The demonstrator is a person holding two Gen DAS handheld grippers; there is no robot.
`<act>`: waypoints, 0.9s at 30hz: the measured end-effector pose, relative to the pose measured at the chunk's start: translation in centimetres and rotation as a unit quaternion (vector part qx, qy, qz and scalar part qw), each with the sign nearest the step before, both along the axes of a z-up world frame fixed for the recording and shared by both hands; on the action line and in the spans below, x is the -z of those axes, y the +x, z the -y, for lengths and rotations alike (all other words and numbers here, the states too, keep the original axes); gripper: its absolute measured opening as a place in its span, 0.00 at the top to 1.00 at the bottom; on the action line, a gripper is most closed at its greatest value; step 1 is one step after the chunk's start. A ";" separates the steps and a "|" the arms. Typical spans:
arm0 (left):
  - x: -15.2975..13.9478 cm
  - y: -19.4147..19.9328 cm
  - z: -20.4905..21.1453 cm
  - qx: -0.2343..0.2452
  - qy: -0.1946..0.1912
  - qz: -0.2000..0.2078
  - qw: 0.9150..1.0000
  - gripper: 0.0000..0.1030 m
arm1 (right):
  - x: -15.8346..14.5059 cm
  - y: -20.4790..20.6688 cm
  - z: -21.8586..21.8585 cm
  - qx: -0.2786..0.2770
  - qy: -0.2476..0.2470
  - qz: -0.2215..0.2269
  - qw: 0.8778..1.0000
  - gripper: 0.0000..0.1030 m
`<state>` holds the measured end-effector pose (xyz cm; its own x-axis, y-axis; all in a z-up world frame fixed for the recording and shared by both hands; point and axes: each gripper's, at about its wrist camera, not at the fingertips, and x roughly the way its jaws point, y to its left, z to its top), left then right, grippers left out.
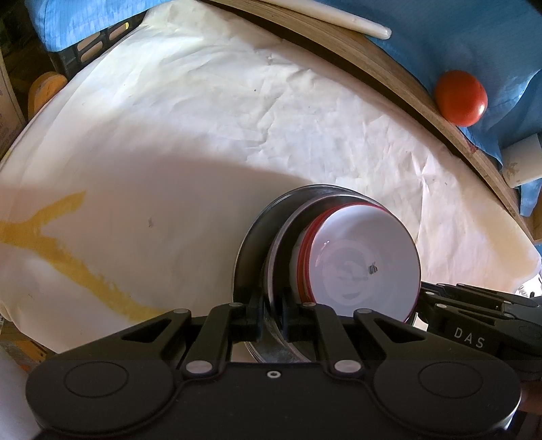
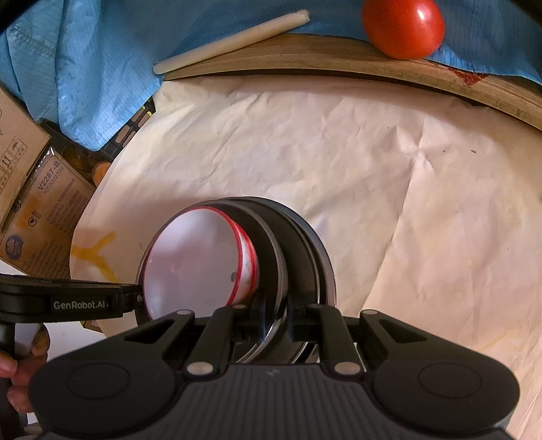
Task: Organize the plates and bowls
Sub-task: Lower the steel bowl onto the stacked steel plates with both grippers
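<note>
A stack of steel plates [image 1: 252, 247] with a red-rimmed white bowl [image 1: 366, 264] nested on it is held on edge above the white-papered table [image 1: 203, 135]. My left gripper [image 1: 271, 320] is shut on the rim of the steel plates, bowl to its right. My right gripper [image 2: 281, 325] is shut on the opposite rim of the same steel plates [image 2: 301, 243], with the bowl [image 2: 193, 264] to its left. Each gripper shows in the other's view: the right one at the left wrist view's right edge [image 1: 474, 318], the left one at the right wrist view's left edge [image 2: 67, 301].
A red tomato [image 1: 460, 98] [image 2: 403, 27] and a white stick [image 2: 233, 40] lie on blue cloth [image 2: 84, 61] over a wooden board [image 2: 338, 57] behind the table. Cardboard boxes [image 2: 30, 210] stand at the left. A yellow stain [image 1: 61, 243] marks the paper.
</note>
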<state>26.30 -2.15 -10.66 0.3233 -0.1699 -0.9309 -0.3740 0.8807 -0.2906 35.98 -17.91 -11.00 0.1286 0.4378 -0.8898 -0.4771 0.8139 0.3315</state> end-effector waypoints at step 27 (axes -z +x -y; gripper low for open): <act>0.0 -0.3 0.0 -0.012 -0.002 0.003 1.000 0.91 | -0.1 0.0 0.4 -0.005 0.010 -0.002 1.000 0.85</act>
<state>26.00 -2.19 -10.68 0.3332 -0.1656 -0.9282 -0.3927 0.8706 -0.2963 35.96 -18.33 -10.90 0.1196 0.4564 -0.8817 -0.4841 0.8022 0.3496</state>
